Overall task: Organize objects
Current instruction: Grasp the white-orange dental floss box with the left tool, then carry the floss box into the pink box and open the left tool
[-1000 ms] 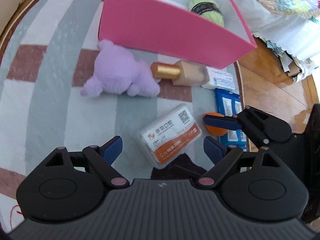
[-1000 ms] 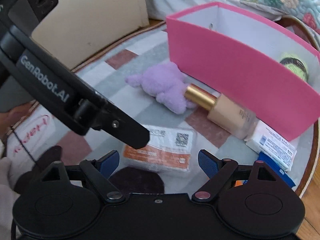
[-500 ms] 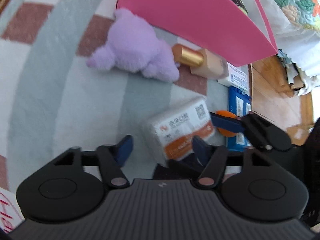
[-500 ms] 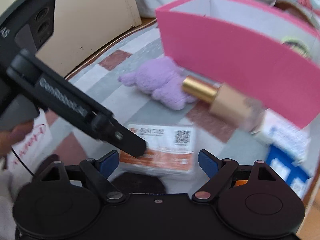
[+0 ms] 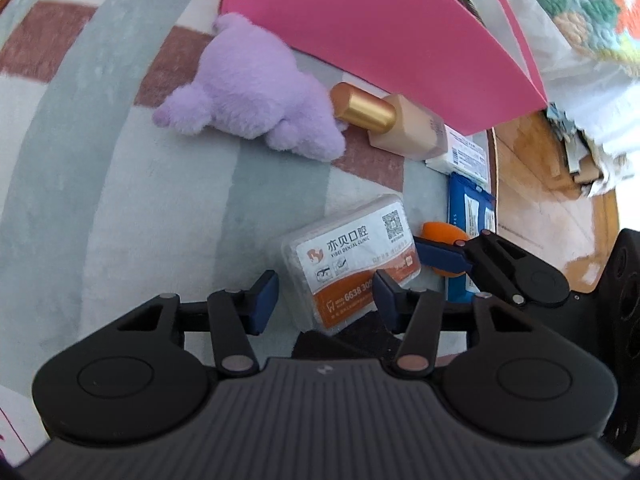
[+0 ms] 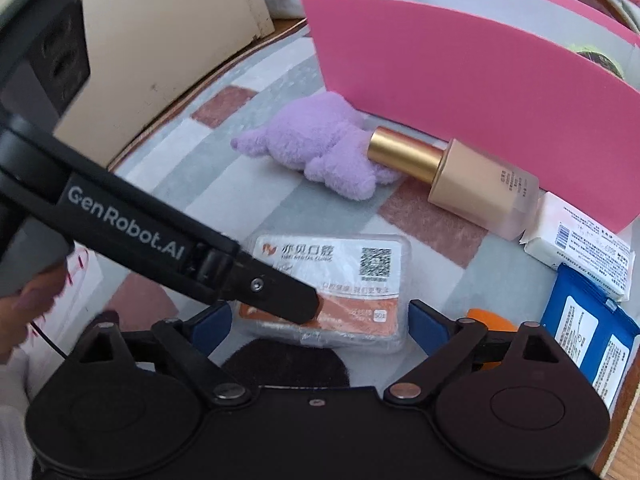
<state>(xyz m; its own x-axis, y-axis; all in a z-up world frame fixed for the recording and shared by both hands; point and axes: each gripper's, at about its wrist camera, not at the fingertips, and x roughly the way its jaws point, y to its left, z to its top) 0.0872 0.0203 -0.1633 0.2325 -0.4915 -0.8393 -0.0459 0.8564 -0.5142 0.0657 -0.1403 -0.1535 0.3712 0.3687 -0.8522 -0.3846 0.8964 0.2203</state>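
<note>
A clear dental-clinic box point(image 5: 352, 264) with a white and orange label lies on the striped rug and also shows in the right wrist view point(image 6: 336, 280). My left gripper point(image 5: 324, 300) is open, its fingers on either side of the box's near end, which is tilted up. My right gripper point(image 6: 316, 324) is open and empty, just behind the box. A pink storage box point(image 5: 380, 28) stands at the back with a green yarn ball point(image 6: 596, 58) inside.
On the rug lie a purple plush toy point(image 5: 256, 92), a gold-capped foundation bottle point(image 5: 396, 124), a white soap pack point(image 6: 580, 244), a blue packet point(image 6: 588, 328) and an orange sponge point(image 5: 444, 236). A black object point(image 6: 284, 364) lies under the box. Wooden floor point(image 5: 552, 208) lies right.
My left gripper has moved forward over the dental box and its fingers have narrowed around it. The box's near end has tipped up. My right gripper stays open behind it.
</note>
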